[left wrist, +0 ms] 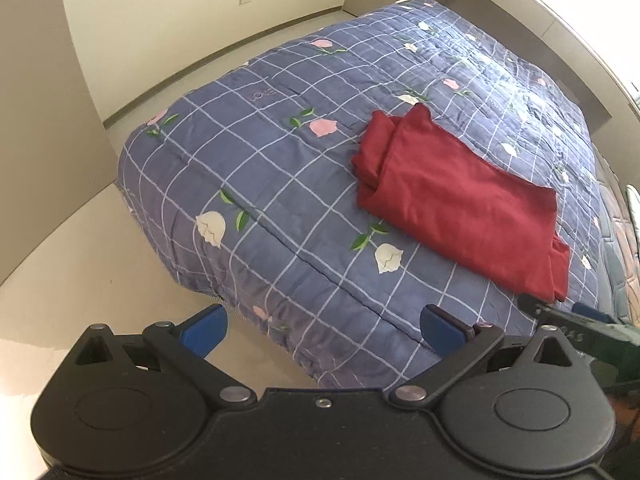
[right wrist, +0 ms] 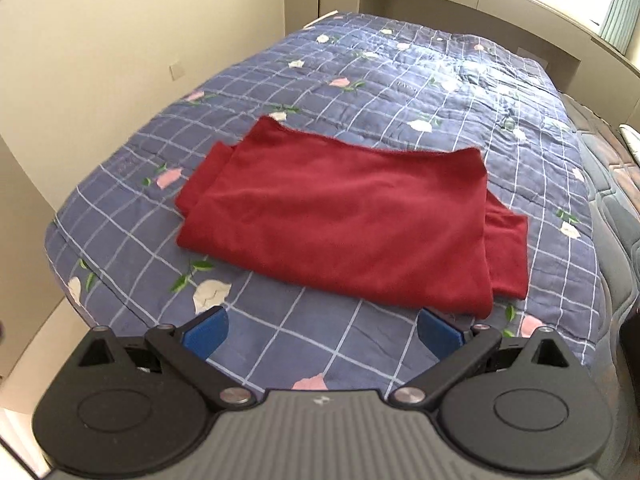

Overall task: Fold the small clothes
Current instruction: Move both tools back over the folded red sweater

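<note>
A dark red garment [left wrist: 460, 200] lies folded into a rough rectangle on the bed; it also shows in the right wrist view [right wrist: 344, 224], with a sleeve end sticking out at its right side. My left gripper [left wrist: 322, 330] is open and empty, held off the bed's near left corner, well short of the garment. My right gripper [right wrist: 322, 330] is open and empty, just in front of the garment's near edge, its right fingertip [right wrist: 438, 332] close to the cloth. Part of the right gripper [left wrist: 576, 326] shows at the right edge of the left wrist view.
The bed is covered by a blue checked quilt with tulip prints [left wrist: 280, 184], also in the right wrist view [right wrist: 400, 80]. Pale floor [left wrist: 80, 264] lies left of the bed, walls behind. A ledge [right wrist: 500, 4] runs along the far side. Bare mattress [right wrist: 616, 184] shows at the right.
</note>
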{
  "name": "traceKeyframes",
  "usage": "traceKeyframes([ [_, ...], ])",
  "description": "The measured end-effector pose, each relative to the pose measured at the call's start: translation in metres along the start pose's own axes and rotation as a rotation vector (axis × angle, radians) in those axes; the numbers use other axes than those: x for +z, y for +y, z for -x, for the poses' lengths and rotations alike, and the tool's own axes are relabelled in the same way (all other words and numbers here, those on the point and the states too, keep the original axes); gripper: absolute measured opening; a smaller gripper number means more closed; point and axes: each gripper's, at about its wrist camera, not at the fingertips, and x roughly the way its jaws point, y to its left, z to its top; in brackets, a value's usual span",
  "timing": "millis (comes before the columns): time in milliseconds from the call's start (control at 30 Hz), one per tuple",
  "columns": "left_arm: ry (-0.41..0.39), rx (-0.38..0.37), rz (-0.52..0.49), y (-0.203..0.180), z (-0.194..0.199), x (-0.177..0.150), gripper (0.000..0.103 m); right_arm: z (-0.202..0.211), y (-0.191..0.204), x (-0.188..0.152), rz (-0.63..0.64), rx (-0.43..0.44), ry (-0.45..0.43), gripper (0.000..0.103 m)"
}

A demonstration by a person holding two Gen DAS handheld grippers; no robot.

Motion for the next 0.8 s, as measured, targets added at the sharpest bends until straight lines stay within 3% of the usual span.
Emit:
traceKeyframes([
  [200, 0.039, -0.025, 0.015, -0.025, -0.030, 0.003, 0.102, 0.005, -0.043, 0.004, -0.002, 0.027, 0.062, 0.103],
  [367, 0.084, 0.049, -0.015, -0.059, -0.065, 0.008, 0.102, 0.001, -0.087, 0.014, 0.002, 0.040, 0.083, 0.103],
  [500, 0.109, 0.064, 0.007, -0.083, -0.086, 0.015, 0.102, -0.017, -0.113, 0.022, 0.014, 0.044, 0.086, 0.103],
  [800, 0.036, 0.113, 0.096, -0.117, -0.125, 0.016, 0.102, -0.076, -0.124, 0.029, 0.127, 0.137, 0.005, 0.103],
])
